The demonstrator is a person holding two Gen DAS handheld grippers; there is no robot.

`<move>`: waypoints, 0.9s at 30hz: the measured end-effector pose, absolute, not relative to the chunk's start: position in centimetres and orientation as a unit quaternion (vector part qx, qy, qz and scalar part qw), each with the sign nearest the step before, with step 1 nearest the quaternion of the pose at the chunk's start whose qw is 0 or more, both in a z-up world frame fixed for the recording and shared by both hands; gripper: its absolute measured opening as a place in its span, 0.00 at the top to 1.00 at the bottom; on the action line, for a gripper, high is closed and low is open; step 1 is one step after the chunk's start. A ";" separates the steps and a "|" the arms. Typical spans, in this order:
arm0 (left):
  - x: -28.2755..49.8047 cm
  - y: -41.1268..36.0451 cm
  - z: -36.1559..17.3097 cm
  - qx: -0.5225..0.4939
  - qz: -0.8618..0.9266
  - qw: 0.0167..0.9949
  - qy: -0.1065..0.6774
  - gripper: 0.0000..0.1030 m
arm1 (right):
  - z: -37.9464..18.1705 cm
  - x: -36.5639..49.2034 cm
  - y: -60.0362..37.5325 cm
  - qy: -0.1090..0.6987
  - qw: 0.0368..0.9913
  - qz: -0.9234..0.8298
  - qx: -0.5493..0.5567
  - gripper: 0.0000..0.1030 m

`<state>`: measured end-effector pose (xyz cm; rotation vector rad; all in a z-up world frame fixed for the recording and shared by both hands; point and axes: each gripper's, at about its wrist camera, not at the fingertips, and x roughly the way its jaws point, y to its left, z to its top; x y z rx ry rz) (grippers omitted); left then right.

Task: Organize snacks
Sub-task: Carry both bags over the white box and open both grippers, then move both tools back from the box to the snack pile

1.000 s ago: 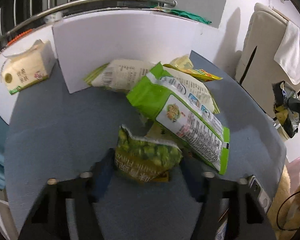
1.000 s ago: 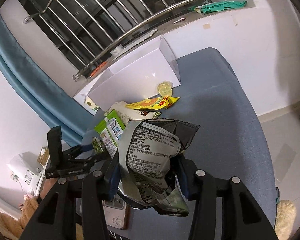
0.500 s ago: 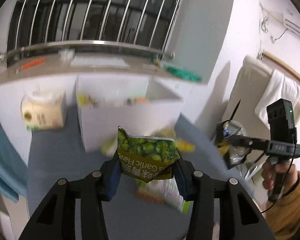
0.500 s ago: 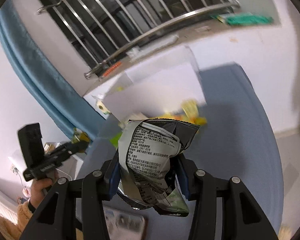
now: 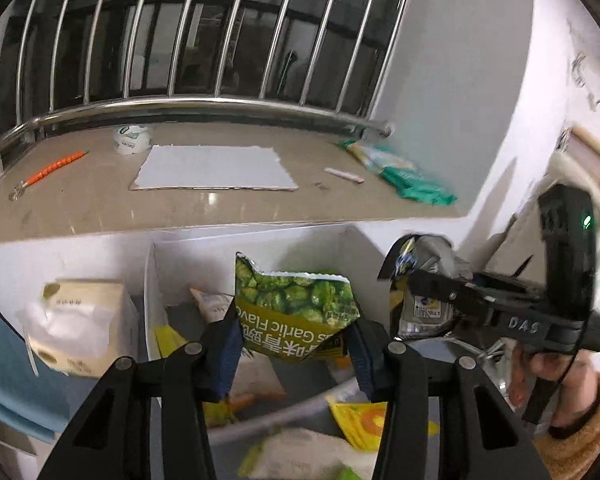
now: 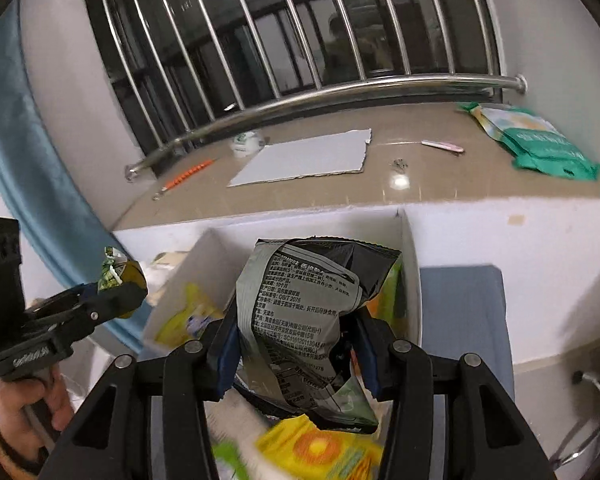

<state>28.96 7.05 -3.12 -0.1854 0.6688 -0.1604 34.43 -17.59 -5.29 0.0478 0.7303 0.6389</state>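
the task is judged to be partly done; a white box (image 5: 156,280) is seen standing against the wall below the window ledge (image 5: 100,200), and several packets are already lying inside it, among them a yellow packet (image 6: 184,320) against its left wall and a pale packet (image 5: 216,306) further back; their exact number cannot be told because of blur and occlusion; outside the box, on the blue surface (image 6: 460,320) in front of it, a yellow-and-orange packet (image 5: 360,420) and a white-and-green bag (image 5: 300,456) are noted as not yet put away, so more sorting is judged to remain; the left gripper (image 5: 292,344) is found clamped on a green pea snack bag (image 5: 296,308), which is held upright between the two blue-padded fingers (image 5: 224,352) with its torn top edge upward and its printed text upside down; the bag is seen raised above the box opening, roughly over its middle, and not yet released; the right gripper (image 6: 296,356) is found clamped on a crumpled grey snack bag (image 6: 304,312), pinched at its lower half, with the upper half standing free above the fingers; this bag is held over the right part of the box, near its right wall, and likewise is not yet let go; in the left wrist view the right gripper is seen just beside the left, the two bags apart and not touching; a tissue pack (image 5: 80,328) is noted left of the box, outside it; both bags are judged ready to be lowered and dropped in.
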 end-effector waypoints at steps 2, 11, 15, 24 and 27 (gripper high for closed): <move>30.4 7.2 -3.9 -0.092 -0.063 0.931 0.347 0.23 | -5.4 35.9 -17.4 0.353 0.887 0.297 0.019 0.43; 29.7 7.5 -4.2 -0.077 -0.044 0.936 0.340 0.00 | -4.3 36.5 -18.6 0.329 0.902 0.277 0.028 0.00; 28.5 7.1 -3.3 -0.058 -0.042 0.940 0.332 0.00 | -3.5 35.3 -18.5 0.317 0.903 0.290 0.020 0.00; 23.0 5.4 -1.6 -0.024 -0.048 0.951 0.304 0.00 | -2.4 30.5 -19.0 0.287 0.902 0.323 0.002 0.00; 20.2 4.8 -1.7 -0.016 -0.053 0.953 0.298 0.00 | -2.7 27.8 -19.4 0.277 0.899 0.339 -0.012 0.00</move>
